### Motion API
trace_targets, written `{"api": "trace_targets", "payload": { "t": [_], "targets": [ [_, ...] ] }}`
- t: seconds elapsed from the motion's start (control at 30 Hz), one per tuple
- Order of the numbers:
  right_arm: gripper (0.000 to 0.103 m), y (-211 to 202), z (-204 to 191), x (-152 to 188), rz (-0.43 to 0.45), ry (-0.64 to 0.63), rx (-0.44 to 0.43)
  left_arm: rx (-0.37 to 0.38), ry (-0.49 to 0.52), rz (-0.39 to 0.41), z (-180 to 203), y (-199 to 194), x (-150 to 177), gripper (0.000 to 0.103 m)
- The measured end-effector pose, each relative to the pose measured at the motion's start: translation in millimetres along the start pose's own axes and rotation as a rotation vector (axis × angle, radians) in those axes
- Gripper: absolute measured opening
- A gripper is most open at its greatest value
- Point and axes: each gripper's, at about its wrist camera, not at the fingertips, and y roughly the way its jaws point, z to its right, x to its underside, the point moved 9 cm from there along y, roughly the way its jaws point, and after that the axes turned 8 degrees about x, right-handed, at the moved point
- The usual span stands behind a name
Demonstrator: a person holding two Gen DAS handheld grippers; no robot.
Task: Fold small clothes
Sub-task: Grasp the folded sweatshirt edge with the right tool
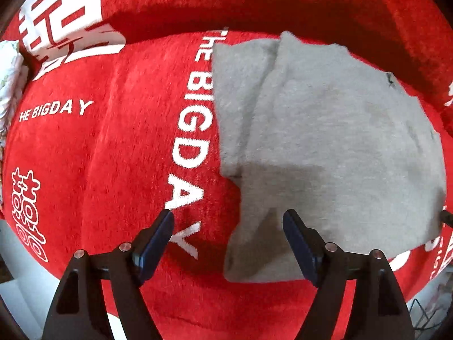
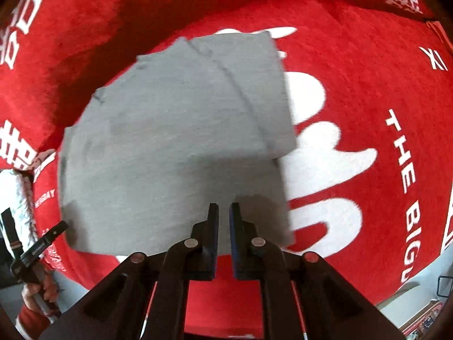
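A small grey garment (image 1: 325, 130) lies partly folded on a red plush blanket; it also shows in the right wrist view (image 2: 175, 141). My left gripper (image 1: 228, 218) is open and empty, hovering over the garment's near left corner, one finger above the blanket, the other above the cloth. My right gripper (image 2: 223, 212) has its fingers nearly together with a thin gap and nothing between them, above the garment's near right edge. The left gripper (image 2: 48, 239) also shows at the far left of the right wrist view, held by a hand.
The red blanket (image 1: 113, 147) with white "THE BIG DAY" lettering covers the surface, and its near edge drops off (image 2: 354, 291). A white patterned cloth (image 1: 10, 79) lies at the far left. A dark wire rack (image 1: 424, 311) stands low at the right.
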Motion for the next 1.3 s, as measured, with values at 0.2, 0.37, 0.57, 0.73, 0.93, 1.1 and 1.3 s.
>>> {"api": "trace_targets", "payload": {
  "t": [0.2, 0.37, 0.57, 0.73, 0.93, 1.1, 1.3],
  "targets": [
    [0.012, -5, -54, 10, -0.023, -0.048, -0.080, 0.002, -0.003, 0.024, 5, -18, -9, 0.080],
    [0.020, 12, -133, 9, -0.043, -0.107, -0.196, -0.007, -0.022, 0.038, -6, -24, -8, 0.080],
    [0.020, 39, -260, -6, -0.060, -0.200, -0.373, -0.023, -0.075, 0.056, -33, -22, -6, 0.084],
    [0.019, 72, -319, -26, -0.067, -0.198, -0.379, -0.058, -0.094, 0.081, -56, -23, -11, 0.103],
    [0.019, 100, -354, -43, -0.032, -0.245, -0.316, -0.006, -0.167, 0.061, -77, -12, -12, 0.103],
    [0.019, 108, -390, -27, 0.059, -0.525, -0.154, -0.012, -0.191, 0.048, -97, 1, -14, 0.103],
    [0.019, 84, -381, 3, -0.059, -0.511, -0.290, 0.020, -0.207, 0.042, -104, 1, -12, 0.103]
  ]
}}
